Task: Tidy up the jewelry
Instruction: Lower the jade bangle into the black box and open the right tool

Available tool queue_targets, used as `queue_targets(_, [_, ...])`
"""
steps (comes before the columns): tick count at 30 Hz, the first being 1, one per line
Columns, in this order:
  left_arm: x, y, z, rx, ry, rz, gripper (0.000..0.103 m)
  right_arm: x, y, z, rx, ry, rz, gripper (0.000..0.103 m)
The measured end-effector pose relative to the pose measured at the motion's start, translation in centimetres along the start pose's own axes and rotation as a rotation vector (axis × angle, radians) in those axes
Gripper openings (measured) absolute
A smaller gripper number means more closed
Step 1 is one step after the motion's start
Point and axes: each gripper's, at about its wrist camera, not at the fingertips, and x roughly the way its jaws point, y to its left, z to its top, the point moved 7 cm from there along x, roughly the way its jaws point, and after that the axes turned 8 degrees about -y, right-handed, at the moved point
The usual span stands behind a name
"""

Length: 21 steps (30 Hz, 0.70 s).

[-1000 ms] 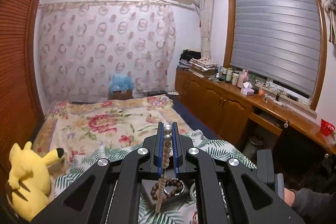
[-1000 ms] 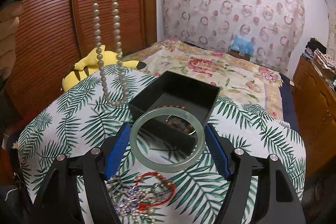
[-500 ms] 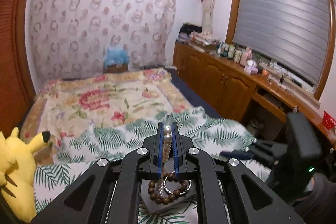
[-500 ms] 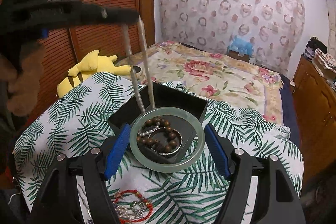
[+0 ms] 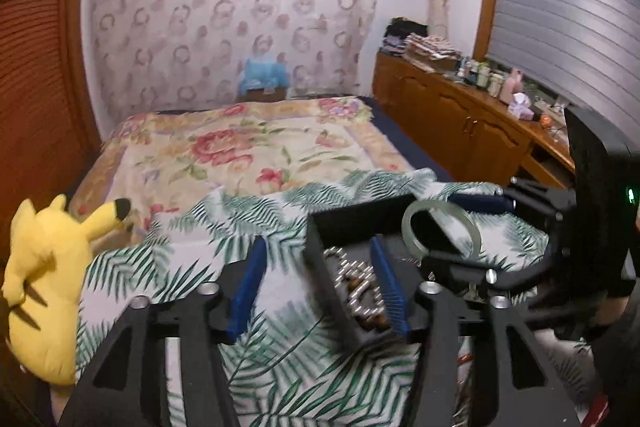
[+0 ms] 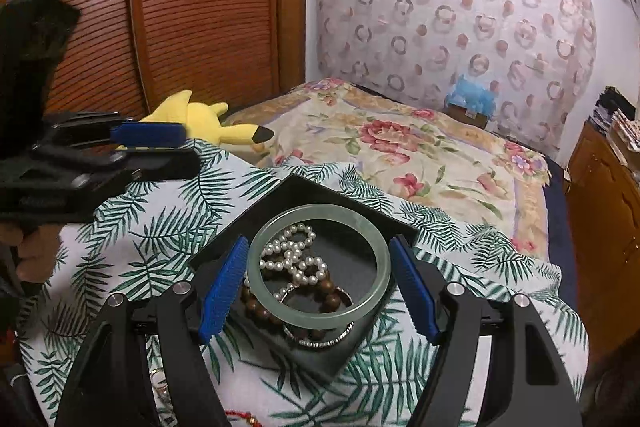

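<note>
A black jewelry box (image 6: 304,191) stands on the palm-leaf cloth. In it lie a pearl necklace (image 6: 294,261), a brown bead bracelet (image 6: 256,307) and a silver bangle (image 6: 320,341). My right gripper (image 6: 318,285) is shut on a pale green jade bangle (image 6: 256,263) and holds it level just above the box. My left gripper (image 5: 320,285) is open and empty, left of the box; it also shows in the right wrist view (image 6: 148,143). In the left wrist view the box (image 5: 320,259), the pearls (image 5: 348,271) and the jade bangle (image 5: 440,231) show blurred.
More loose jewelry, red beads (image 6: 240,417) among it, lies on the cloth at the near edge. A yellow plush toy (image 5: 44,279) sits at the left. A floral bedspread (image 6: 400,147) lies beyond, a wooden cabinet (image 5: 460,123) at the right.
My left gripper lowered the pearl necklace into the box, opened and let it go, then moved off to the left. My right gripper moved the jade bangle over the box.
</note>
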Motion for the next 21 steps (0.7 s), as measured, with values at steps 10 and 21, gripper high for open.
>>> queue_targets(10, [-0.1, 1.8, -3.0, -0.012, 0.044, 0.047, 0.073, 3.3, -0.4, -0.9, -0.009, 0.052, -0.027, 0.075])
queue_targets(21, [-1.2, 1.1, -4.9, -0.005, 0.064, 0.053, 0.079, 0.2, -0.4, -0.8, 0.014, -0.011, -0.071, 0.086])
